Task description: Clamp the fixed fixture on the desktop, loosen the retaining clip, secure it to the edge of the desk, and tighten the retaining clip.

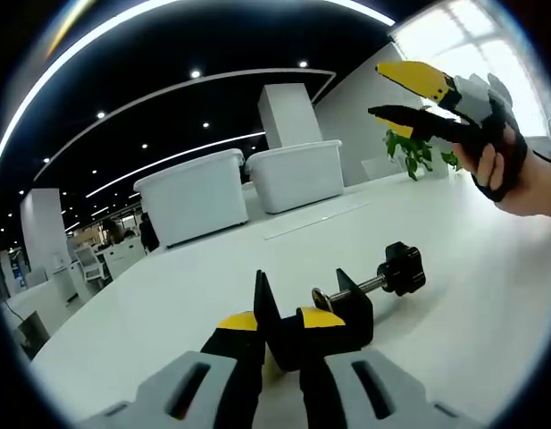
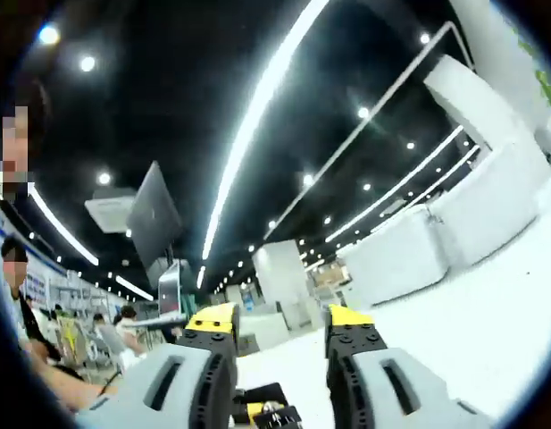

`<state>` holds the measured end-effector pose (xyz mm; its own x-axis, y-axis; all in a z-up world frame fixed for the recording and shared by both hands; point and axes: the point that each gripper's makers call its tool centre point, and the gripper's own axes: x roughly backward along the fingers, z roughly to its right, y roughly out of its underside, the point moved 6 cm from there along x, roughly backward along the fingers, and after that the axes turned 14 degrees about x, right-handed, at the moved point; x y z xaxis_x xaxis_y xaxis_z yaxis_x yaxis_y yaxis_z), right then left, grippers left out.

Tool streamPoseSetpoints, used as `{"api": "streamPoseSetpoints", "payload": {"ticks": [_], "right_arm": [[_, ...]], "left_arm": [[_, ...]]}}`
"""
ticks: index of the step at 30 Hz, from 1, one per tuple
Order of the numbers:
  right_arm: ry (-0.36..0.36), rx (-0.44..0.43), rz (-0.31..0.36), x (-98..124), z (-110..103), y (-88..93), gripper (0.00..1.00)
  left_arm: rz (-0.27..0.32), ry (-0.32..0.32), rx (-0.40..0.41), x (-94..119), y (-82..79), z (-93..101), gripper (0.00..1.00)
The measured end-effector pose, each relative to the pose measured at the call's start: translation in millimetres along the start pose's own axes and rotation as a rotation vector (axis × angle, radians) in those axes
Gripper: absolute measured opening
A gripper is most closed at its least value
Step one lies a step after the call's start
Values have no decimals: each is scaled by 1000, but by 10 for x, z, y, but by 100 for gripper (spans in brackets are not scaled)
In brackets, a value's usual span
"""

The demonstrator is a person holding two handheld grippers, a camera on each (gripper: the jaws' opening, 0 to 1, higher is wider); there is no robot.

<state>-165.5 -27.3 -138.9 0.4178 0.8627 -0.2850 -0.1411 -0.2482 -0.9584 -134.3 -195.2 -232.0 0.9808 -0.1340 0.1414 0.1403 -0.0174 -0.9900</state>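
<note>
Because the black clamp fixture (image 1: 342,313) looks rigid, metal and fairly heavy, its C-frame is the place to hold; the left tool (image 1: 279,344) grips that frame, leaving the screw knob (image 1: 402,266) free. It lies on the near worktop (image 1: 454,295), bins (image 1: 244,188) far behind. The right tool (image 1: 396,94), jaws parted and empty, hovers far right; open surface surrounds the fixture.

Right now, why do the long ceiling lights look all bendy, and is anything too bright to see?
In the left gripper view the fisheye lens curves the ceiling light strips into arcs, and the window behind the right claw is washed out white. In the right gripper view the long strip also bows and glows with glare, while the white bins look stretched sideways.
</note>
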Motion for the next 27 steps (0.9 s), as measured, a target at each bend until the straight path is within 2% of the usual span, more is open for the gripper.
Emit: {"api": "streamPoseSetpoints", "payload": {"ticks": [2, 3, 5, 8, 13, 17, 25, 27], "right_arm": [[-31, 68, -112, -16, -33, 170, 20], [-43, 110, -180, -28, -53, 279, 18], [-72, 174, -274, -58, -143, 454, 20], [-92, 180, -347, -63, -182, 613, 19], [-120, 180, -388, -61, -173, 726, 17], [-127, 181, -381, -48, -185, 723, 18], [-149, 230, -399, -31, -237, 766, 18], [-159, 266, -391, -24, -268, 763, 18]], "left_arm": [[0, 0, 0, 1, 0, 0, 14], [0, 0, 0, 1, -1, 0, 14], [0, 0, -1, 2, -1, 0, 14], [0, 1, 0, 2, -2, -1, 14], [0, 1, 0, -1, -4, -1, 14], [0, 1, 0, -4, -4, -1, 14], [0, 1, 0, -7, -4, -3, 14], [0, 1, -1, -7, -3, -3, 14]]}}
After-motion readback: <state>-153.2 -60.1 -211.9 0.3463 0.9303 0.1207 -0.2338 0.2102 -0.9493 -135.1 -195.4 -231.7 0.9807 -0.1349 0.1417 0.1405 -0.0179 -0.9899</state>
